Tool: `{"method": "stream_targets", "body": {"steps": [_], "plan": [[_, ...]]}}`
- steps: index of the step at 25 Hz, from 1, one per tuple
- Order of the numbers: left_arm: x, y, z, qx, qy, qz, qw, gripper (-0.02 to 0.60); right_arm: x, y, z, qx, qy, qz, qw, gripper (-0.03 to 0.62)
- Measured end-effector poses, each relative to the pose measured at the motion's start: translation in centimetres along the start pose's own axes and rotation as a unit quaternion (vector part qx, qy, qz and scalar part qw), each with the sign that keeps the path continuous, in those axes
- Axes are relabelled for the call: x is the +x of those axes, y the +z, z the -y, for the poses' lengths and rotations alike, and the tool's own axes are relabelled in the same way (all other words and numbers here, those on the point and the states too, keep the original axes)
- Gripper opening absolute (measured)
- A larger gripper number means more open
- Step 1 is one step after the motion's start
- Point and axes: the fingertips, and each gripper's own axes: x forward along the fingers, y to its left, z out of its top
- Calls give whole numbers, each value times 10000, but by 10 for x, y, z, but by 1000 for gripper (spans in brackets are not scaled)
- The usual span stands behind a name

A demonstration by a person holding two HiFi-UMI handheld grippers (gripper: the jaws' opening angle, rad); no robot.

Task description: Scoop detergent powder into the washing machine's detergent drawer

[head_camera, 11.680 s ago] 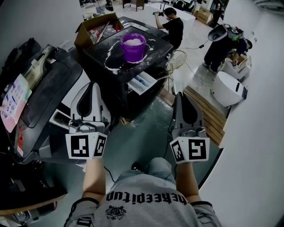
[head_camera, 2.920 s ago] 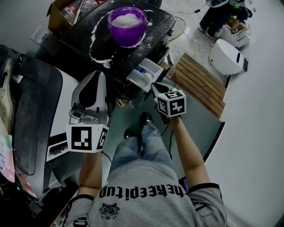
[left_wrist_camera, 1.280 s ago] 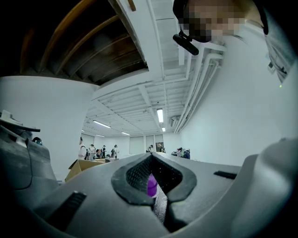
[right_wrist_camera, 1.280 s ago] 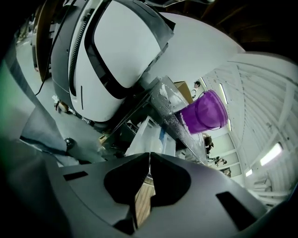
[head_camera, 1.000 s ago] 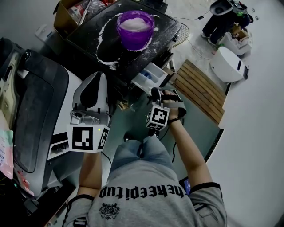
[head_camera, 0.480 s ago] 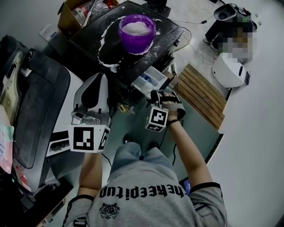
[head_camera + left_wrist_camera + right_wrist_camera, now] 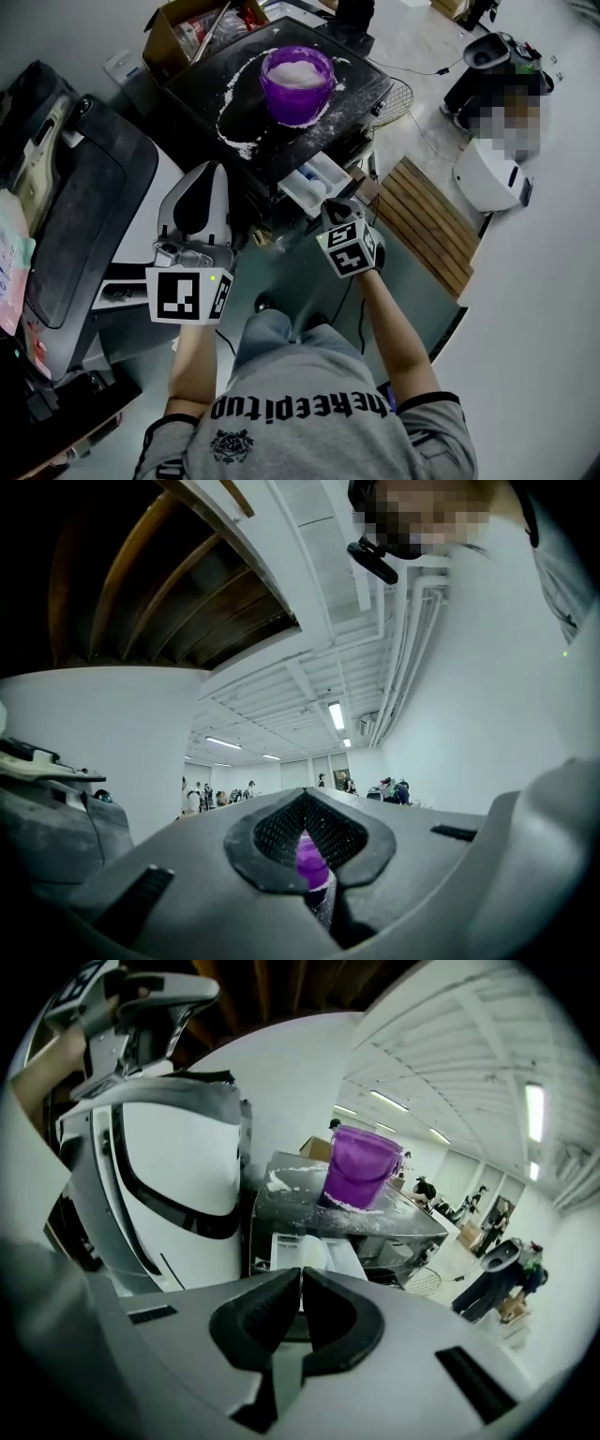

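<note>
A purple bucket (image 7: 298, 82) of white detergent powder stands on the black washing machine's top (image 7: 356, 70), ringed by spilled powder. The white detergent drawer (image 7: 314, 180) is pulled out below it, with powder in it. My right gripper (image 7: 332, 208) is shut and empty, its tips just short of the drawer's front. In the right gripper view the right gripper (image 7: 301, 1274) faces the drawer (image 7: 305, 1249), with the bucket (image 7: 359, 1168) above. My left gripper (image 7: 207, 174) is shut and held to the left of the machine. In the left gripper view the left gripper (image 7: 302, 797) shows a purple patch through its gap.
A white and black machine (image 7: 84, 216) stands at the left, close to my left gripper. An open cardboard box (image 7: 192, 28) sits behind the bucket. A wooden slatted board (image 7: 427, 225) and a white appliance (image 7: 492, 178) lie on the floor at the right. My legs are below.
My right gripper has turned and risen, so its marker cube faces up and its tips sit nearer the drawer. The left gripper has hardly moved.
</note>
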Motion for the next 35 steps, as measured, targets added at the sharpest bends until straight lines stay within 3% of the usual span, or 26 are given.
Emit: {"method": "stream_targets", "body": {"steps": [5, 9, 16, 23, 35], "plan": [[-9, 10, 10, 53, 146, 24, 9999, 3, -25, 14, 8, 1063, 283, 613, 9920, 6], [-16, 19, 17, 68, 246, 45, 9997, 3, -48, 31, 12, 1523, 439, 1111, 9811, 6], [-27, 34, 32, 35, 426, 141, 9990, 3, -97, 65, 17, 1449, 429, 1902, 9700, 6], [-37, 46, 51, 44, 554, 215, 9982, 3, -150, 86, 25, 1579, 420, 2626, 9510, 6], [-56, 64, 88, 40, 684, 333, 9971, 3, -230, 99, 37, 1288, 222, 3418, 9306, 6]]}}
